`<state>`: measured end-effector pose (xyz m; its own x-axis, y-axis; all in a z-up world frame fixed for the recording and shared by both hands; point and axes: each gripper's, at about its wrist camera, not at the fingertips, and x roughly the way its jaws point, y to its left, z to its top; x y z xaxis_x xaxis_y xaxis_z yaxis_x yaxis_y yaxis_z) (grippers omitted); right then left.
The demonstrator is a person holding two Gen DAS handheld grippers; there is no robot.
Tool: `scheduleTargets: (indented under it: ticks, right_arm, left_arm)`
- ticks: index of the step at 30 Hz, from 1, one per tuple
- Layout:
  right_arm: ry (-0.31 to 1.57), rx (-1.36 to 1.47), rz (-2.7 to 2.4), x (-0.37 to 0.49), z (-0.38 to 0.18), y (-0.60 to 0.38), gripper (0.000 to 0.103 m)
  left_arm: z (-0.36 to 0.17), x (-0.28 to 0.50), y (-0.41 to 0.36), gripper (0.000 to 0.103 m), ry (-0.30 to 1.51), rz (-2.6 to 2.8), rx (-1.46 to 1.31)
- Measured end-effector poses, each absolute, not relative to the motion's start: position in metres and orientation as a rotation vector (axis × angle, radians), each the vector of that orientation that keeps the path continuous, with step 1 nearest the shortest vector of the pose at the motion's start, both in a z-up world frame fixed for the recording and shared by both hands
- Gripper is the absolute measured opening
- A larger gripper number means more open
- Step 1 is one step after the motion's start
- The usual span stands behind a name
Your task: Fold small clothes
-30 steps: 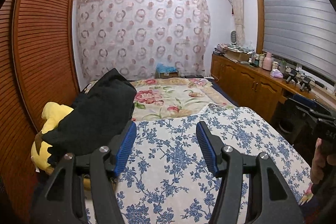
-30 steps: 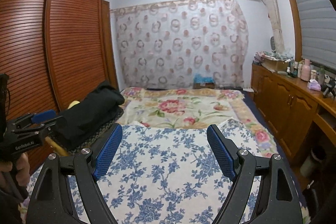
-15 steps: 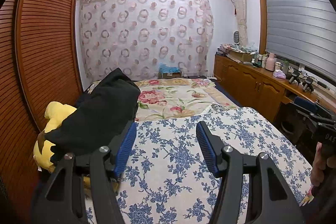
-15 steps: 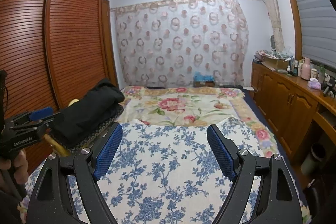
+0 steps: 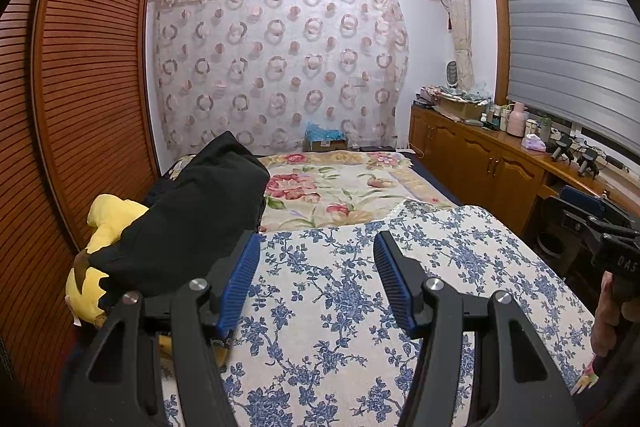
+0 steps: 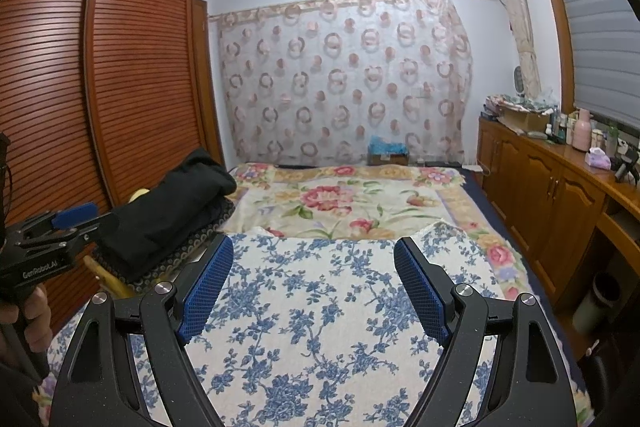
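Note:
A black garment (image 5: pixel 192 223) lies heaped at the bed's left side, partly over a yellow plush toy (image 5: pixel 104 215); it also shows in the right wrist view (image 6: pixel 172 211). A blue-flowered white cloth (image 5: pixel 340 307) is spread flat across the near bed (image 6: pixel 320 307). My left gripper (image 5: pixel 317 241) hovers open above this cloth, its left finger close beside the black garment, nothing between the pads. My right gripper (image 6: pixel 314 243) is open wider over the same cloth and holds nothing.
A louvred wooden wardrobe (image 6: pixel 120 87) runs along the left. A wooden cabinet (image 6: pixel 560 195) with bottles and clutter lines the right wall. A red-flowered blanket (image 5: pixel 332 187) covers the far bed, with a cardboard box (image 6: pixel 388 155) at the curtain. A hand (image 5: pixel 608 311) is at the right edge.

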<state>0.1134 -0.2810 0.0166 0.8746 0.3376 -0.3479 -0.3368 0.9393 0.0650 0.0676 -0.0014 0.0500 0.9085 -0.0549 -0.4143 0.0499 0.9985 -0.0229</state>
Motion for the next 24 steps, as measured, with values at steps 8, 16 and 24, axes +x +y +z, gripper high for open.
scheduleTargets:
  ticks: [8,16,24]
  right_arm:
    - [0.364,0.002,0.352,0.1133,0.017,-0.2818,0.084]
    - [0.365,0.003,0.353,0.1132,0.0173,-0.282,0.084]
    - [0.365,0.003,0.353,0.1134,0.0178,-0.2826,0.084]
  left_arm:
    - [0.0493,0.0676,-0.0013,0.059,0.428,-0.055,-0.012]
    - [0.0487,0.0673,-0.0015,0.059,0.427,-0.054,-0.011]
    - [0.0482,0.0669,-0.0008,0.059,0.425,-0.055,-0.012]
